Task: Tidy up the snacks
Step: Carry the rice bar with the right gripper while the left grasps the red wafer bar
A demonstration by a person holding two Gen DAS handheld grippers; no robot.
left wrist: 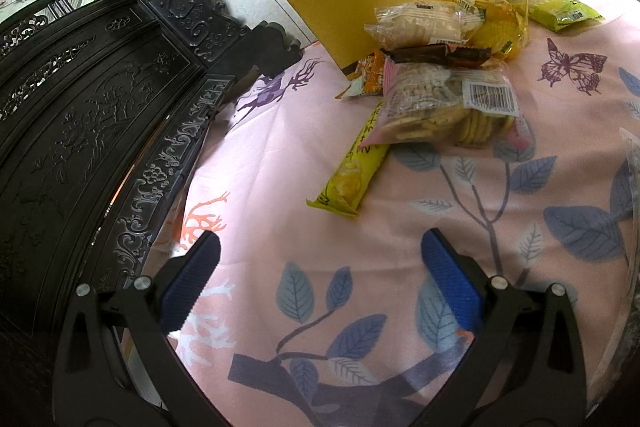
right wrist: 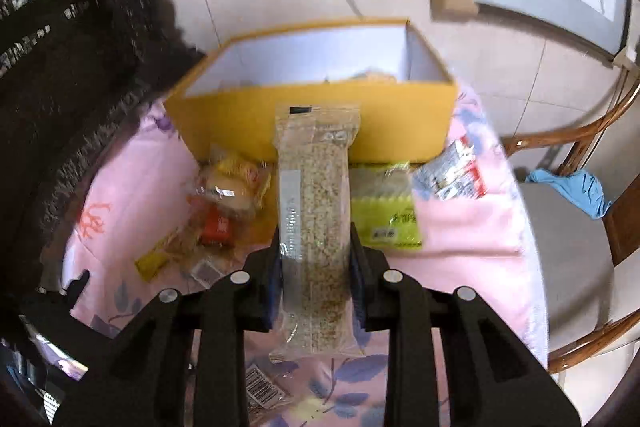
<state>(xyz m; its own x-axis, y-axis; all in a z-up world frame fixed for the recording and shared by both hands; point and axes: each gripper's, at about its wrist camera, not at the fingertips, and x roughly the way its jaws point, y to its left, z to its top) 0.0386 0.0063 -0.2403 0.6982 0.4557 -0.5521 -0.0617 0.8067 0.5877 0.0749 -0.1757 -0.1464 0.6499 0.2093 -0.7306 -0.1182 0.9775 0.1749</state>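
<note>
snacks lay heaped on the pink floral counter (left wrist: 280,147) before a yellow box (right wrist: 312,119), open-topped, white inside, its contents barely visible. right hand-held gripper (right wrist: 316,251) pinched a clear pack of grain bars (right wrist: 314,211), raised near the box's front wall. left hand-held gripper (left wrist: 320,259) hung spread above bare cloth, holding nothing.

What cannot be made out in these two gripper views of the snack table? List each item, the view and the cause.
- Contents of the yellow box: right wrist view, its front wall hides nearly everything inside.
- Print on the grain bar packet held by the right gripper: motion blur.
- Orange packet: left wrist view, buried under the cracker bag.
- Clear bag: cut off by the right edge.
</note>
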